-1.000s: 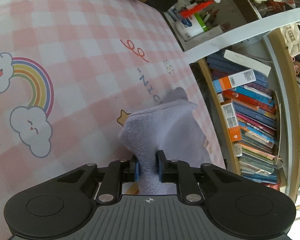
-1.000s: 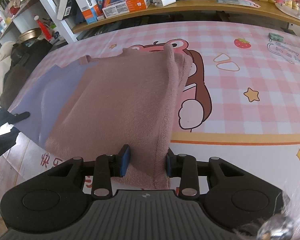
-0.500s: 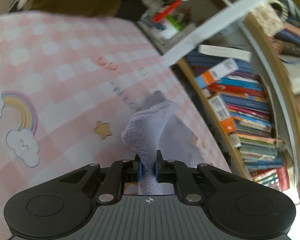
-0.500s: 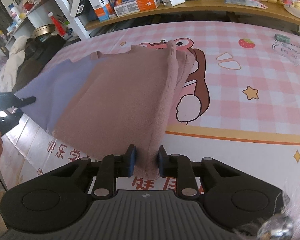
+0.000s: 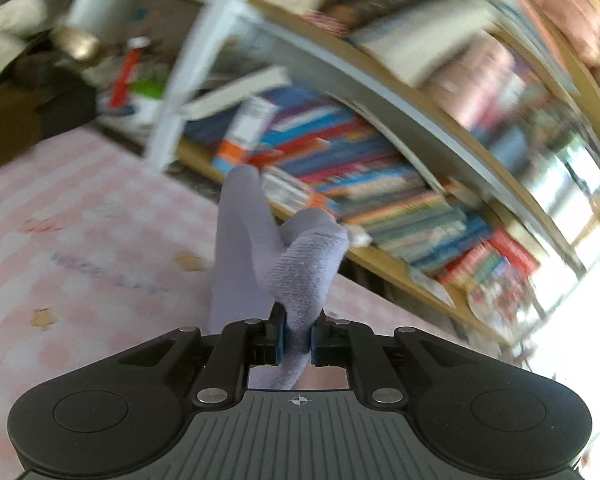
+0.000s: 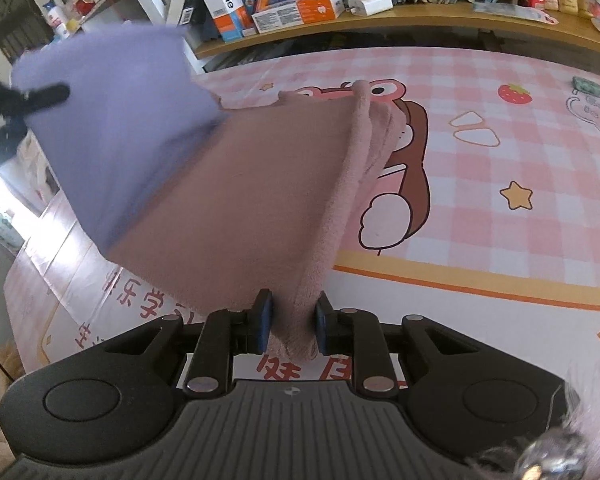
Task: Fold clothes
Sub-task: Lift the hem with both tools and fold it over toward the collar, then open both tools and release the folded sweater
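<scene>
garment point(image 6: 228, 200) lifted higher | both claws clamp it | pink checked cloth point(image 6: 500, 152), bookshelf point(image 6: 380, 24)

fuzzy knit cloth garment point(image 6: 252, 208), matt plastic gripper point(image 6: 290, 322)

The left gripper point(image 5: 296, 338) has swung up from the pink mat point(image 5: 80, 248) toward the bookshelf point(image 5: 380, 184), and its view is now blurry. It lifted the purple end of the cloth point(image 6: 112, 120) high off the mat. The right gripper point(image 6: 290, 326) squeezed tighter on the pink end point(image 6: 260, 208).
</scene>
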`<state>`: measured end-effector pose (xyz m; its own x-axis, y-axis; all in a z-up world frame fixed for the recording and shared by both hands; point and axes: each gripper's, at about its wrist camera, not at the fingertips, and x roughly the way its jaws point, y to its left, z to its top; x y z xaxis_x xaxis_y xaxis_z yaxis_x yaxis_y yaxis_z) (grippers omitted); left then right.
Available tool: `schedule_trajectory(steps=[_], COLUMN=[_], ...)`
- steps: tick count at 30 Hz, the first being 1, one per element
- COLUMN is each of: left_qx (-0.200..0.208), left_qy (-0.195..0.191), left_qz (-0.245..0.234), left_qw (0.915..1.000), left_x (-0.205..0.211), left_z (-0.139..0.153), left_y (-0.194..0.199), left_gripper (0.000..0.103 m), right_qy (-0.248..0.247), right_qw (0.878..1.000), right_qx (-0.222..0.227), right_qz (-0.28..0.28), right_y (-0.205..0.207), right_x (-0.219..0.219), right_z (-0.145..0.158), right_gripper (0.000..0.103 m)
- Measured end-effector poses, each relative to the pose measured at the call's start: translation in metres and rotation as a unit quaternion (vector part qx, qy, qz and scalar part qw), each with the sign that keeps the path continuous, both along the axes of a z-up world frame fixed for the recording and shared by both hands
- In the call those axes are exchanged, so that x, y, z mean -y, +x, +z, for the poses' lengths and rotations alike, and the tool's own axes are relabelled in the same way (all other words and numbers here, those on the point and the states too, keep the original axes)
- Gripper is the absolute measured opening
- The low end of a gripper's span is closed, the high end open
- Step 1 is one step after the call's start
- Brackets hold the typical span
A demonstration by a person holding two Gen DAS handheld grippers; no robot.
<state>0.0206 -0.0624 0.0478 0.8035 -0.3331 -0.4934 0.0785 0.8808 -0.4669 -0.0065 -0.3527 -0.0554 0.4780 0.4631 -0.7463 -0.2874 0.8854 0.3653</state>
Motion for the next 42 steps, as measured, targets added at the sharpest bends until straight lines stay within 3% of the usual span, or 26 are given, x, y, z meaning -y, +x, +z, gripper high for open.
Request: schedule_trajectory(steps=[5,7,10,12,17,20,22,27,30,33,35,38,40,42], left_qx=[-0.024,-0.046,-0.069,-0.077,-0.077,-0.078,-0.078,-0.038,-0.057,-0.087,-0.102,-0.122,-0.127,-0.130], left_qy=[0.075,0.122,0.208,0.227,0.186,0.161,0.145,0.087,0.089,0.121,0.139,0.175,0.168,0.157], left_qz=[-0.083,-0.120,-0.159,-0.165,-0.174,-0.180,-0.183,-0.156,-0.082,-0.034,-0.044,-0.070,-0.077,-0.081], left_qw=[0.9934,0.9842,0.9624,0.9568,0.9639,0.9674,0.9693,0.9832,0.9910,0.9882,0.9841,0.9745,0.9745,0.9757], left_x=[0.078,0.109,0.143,0.150,0.146,0.143,0.142,0.113,0.089,0.079,0.082,0.098,0.100,0.099], left_z=[-0.006,-0.019,-0.041,-0.048,-0.041,-0.037,-0.034,-0.011,-0.016,-0.034,-0.047,-0.062,-0.066,-0.068], left_y=[-0.012,-0.015,-0.020,-0.022,-0.026,-0.029,-0.031,-0.043,-0.035,-0.022,-0.016,-0.013,-0.017,-0.020], left_gripper=[0.011,0.013,0.016,0.024,0.054,0.064,0.066,0.067,0.067,0.063,0.035,0.034,0.034,0.034], right_qy=[0.013,0.018,0.027,0.032,0.042,0.041,0.046,0.096,0.138,0.160,0.169,0.179,0.169,0.170], right_qw=[1.000,1.000,0.999,0.999,0.998,0.999,0.999,0.994,0.989,0.987,0.986,0.983,0.983,0.982], right_qx=[0.002,0.003,0.004,0.005,0.002,0.005,0.008,0.017,0.030,0.032,0.009,-0.037,-0.067,-0.083], right_qz=[0.015,0.021,0.030,0.036,0.040,0.032,0.019,-0.041,-0.044,-0.012,-0.001,-0.001,-0.014,-0.018], right_y=[0.001,0.001,0.001,0.002,0.001,-0.002,-0.003,0.000,0.006,0.017,0.026,0.042,0.049,0.051], right_x=[0.005,0.008,0.011,0.013,0.023,0.036,0.047,0.077,0.079,0.059,0.042,0.022,0.013,0.012], right_z=[-0.002,-0.002,-0.003,-0.004,-0.002,0.004,0.008,0.024,0.038,0.051,0.051,0.042,0.030,0.022], right_gripper=[0.020,0.020,0.020,0.021,0.036,0.040,0.047,0.050,0.050,0.050,0.050,0.050,0.046,0.018])
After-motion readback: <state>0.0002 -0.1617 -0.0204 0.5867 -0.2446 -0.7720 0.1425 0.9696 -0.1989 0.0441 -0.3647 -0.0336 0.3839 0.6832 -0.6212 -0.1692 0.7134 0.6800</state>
